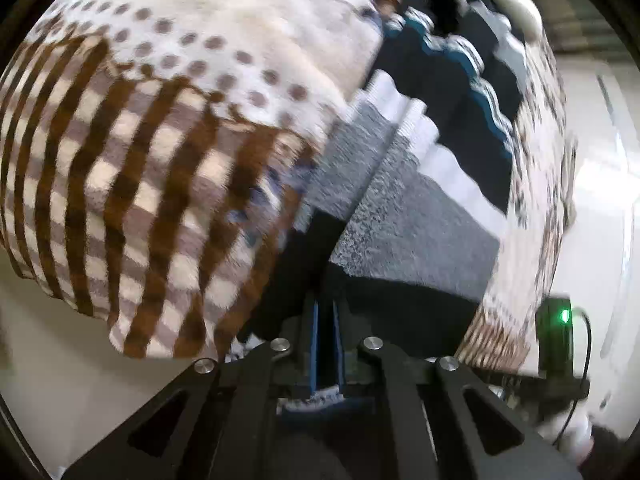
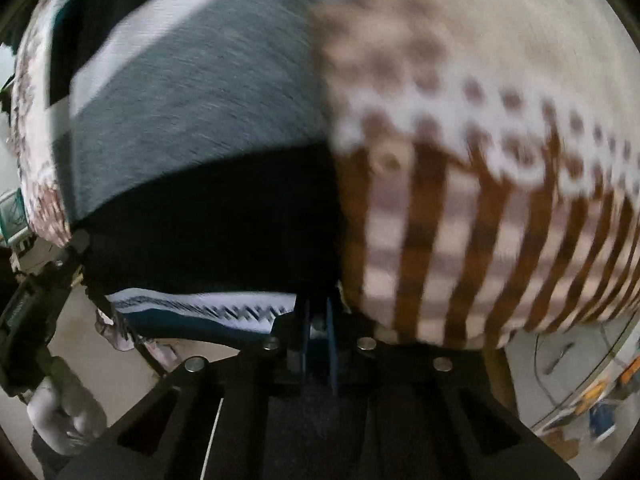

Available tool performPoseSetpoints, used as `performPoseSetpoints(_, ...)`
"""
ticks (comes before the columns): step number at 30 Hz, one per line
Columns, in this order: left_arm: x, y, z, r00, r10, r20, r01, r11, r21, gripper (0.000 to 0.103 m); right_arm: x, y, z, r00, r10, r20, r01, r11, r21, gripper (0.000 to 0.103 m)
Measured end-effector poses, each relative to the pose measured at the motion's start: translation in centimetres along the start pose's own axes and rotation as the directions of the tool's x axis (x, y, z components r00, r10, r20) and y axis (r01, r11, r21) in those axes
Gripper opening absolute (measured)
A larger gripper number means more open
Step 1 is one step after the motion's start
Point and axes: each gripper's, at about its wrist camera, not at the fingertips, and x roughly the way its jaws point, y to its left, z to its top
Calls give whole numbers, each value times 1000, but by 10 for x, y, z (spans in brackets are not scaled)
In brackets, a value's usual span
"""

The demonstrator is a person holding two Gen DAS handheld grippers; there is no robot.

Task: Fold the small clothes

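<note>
A knit sweater (image 1: 400,220) with navy, grey and white bands and a zigzag trim lies on a plush blanket. In the left wrist view my left gripper (image 1: 326,310) is shut on the sweater's dark edge. A strip of white and blue knit shows between its blue pads. In the right wrist view the same sweater (image 2: 192,100) fills the upper left. My right gripper (image 2: 316,310) is shut on its dark hem, just beside the zigzag trim (image 2: 200,306). Both views are blurred.
The blanket (image 1: 140,160) has brown stripes and dots and drapes over a raised surface, also to the right of the sweater (image 2: 480,220). A pale floor (image 1: 60,360) lies below. The other gripper's black body (image 2: 40,300) and a gloved hand (image 2: 64,412) sit at the left. Cables and clutter (image 2: 580,400) lie lower right.
</note>
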Motion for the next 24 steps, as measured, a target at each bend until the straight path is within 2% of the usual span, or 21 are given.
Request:
performPoseSetpoints(1, -7, -8, 2, 1000, 11, -8, -11, 1000, 12, 9, -1, -7, 2, 999, 27, -18, -27, 1000, 13, 7)
performPoseSetpoints(2, -18, -18, 5, 1000, 10, -12, -10, 999, 31, 13, -7, -9, 5, 998, 53, -32, -53, 999, 9, 8)
performPoseSetpoints(3, -33, -30, 10, 1000, 25, 5, -25, 998, 56, 26, -17, -10, 9, 997, 75, -28, -75, 997, 1, 11)
performPoseSetpoints(4, -44, -39, 15, 999, 30, 26, -31, 997, 71, 34, -36, -11, 14, 995, 95, 6, -95, 995, -21, 25)
performPoseSetpoints(5, -62, -53, 28, 998, -6, 68, 0, 996, 88, 52, -53, -11, 18, 994, 100, 44, -99, 994, -41, 37)
performPoseSetpoints(6, -69, -60, 38, 995, -23, 97, 14, 996, 91, 61, -74, -13, 23, 990, 107, 94, -101, 993, -60, 58)
performPoseSetpoints(7, -79, -72, 58, 989, -46, 141, 34, 995, 89, 61, -96, -14, 29, 982, 119, 147, -109, 991, -73, 62)
performPoseSetpoints(9, -84, -89, 104, 977, -106, 183, 90, 991, 97, 61, -136, -15, 49, 961, 151, 231, -134, 987, -89, 62)
performPoseSetpoints(12, -75, -121, 187, 959, -135, 250, 105, 986, 130, 61, -179, -17, 97, 930, 192, 314, -178, 981, -73, 62)
performPoseSetpoints(14, -59, -139, 244, 954, -142, 265, 104, 983, 150, 61, -203, -12, 138, 906, 199, 372, -189, 980, -64, 62)
performPoseSetpoints(15, -51, -144, 273, 955, -139, 263, 100, 982, 157, 61, -215, -10, 163, 891, 198, 410, -190, 980, -60, 62)
performPoseSetpoints(17, -22, -157, 326, 964, -120, 236, 80, 982, 172, 61, -231, 0, 206, 872, 187, 452, -189, 981, -40, 62)
performPoseSetpoints(20, 17, -165, 371, 980, -58, 192, 19, 979, 201, 58, -245, 14, 273, 853, 176, 492, -196, 980, -10, 62)
performPoseSetpoints(22, 31, -171, 386, 981, -76, 177, 30, 968, 249, 21, -247, 28, 303, 841, 180, 510, -206, 979, -5, 62)
performPoseSetpoints(23, 31, -174, 389, 981, -83, 174, 33, 960, 276, 15, -249, 30, 320, 840, 186, 510, -215, 977, -3, 62)
performPoseSetpoints(24, 26, -176, 391, 978, -99, 183, 41, 953, 299, 14, -249, 31, 333, 842, 194, 503, -227, 974, 5, 62)
